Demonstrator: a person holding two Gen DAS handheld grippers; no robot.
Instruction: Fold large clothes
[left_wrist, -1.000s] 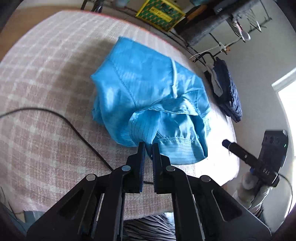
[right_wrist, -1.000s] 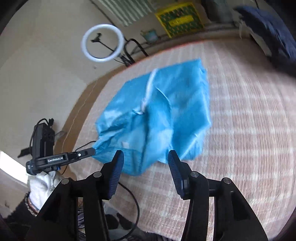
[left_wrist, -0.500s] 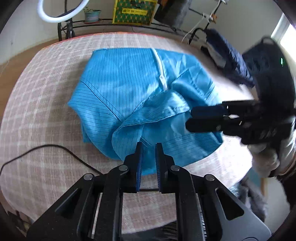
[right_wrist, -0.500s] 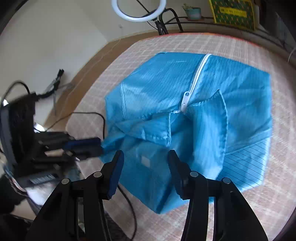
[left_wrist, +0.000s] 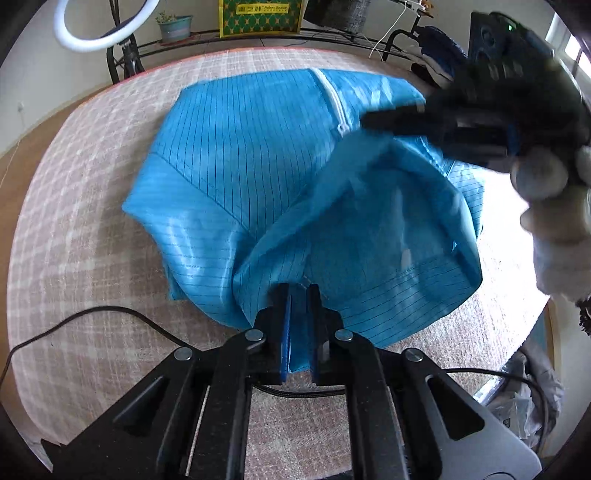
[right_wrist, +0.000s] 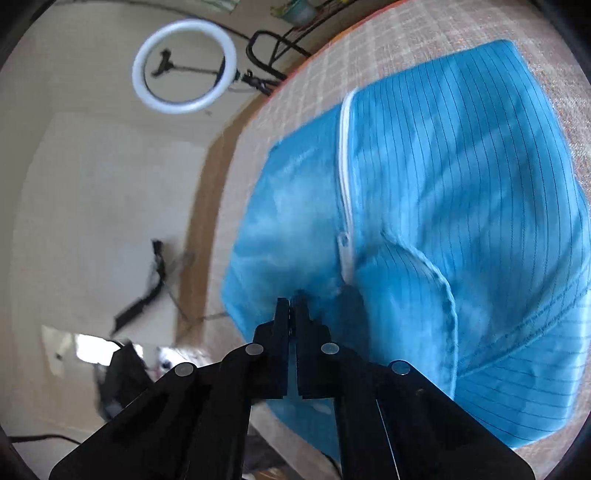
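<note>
While clamped on cloth, left gripper (left_wrist: 298, 295): jaws almost together on a thin fold at the near edge of the blue garment (left_wrist: 240, 155), just closed a touch tighter, fabric plainly between the pads.

Right gripper (right_wrist: 293, 306): jaws together, just closed; tips at the lower end of the white zipper (right_wrist: 345, 177), apparently pinching the collar edge there, though blur hides the exact bite.

Garment's place: on the checked tabletop (left_wrist: 74, 221), far part lying flat, near part raised off the surface.

Raised flap (left_wrist: 369, 221): strung between the two pinch points, sagging in the middle, clear of the tabletop on the right side.

Long axis: along the zipper, running from the near edge away toward the far rim.

Deciding relation: flat body of the garment beyond both grippers; right pinch deeper in, near the middle by the zipper end; left pinch at the near hem, closest to the person's side and lower.

Nearer hand to the flat part: right, gloved hand (left_wrist: 554, 221) reaching in from the right edge.

Next move, as a judgement: probably carrying the flap forward over the flat body, both pinches travelling together along the zipper line.

Risk, as a judgement: uneven travel slackening or skewing the flap, leaving the fold off the zipper line.
</note>
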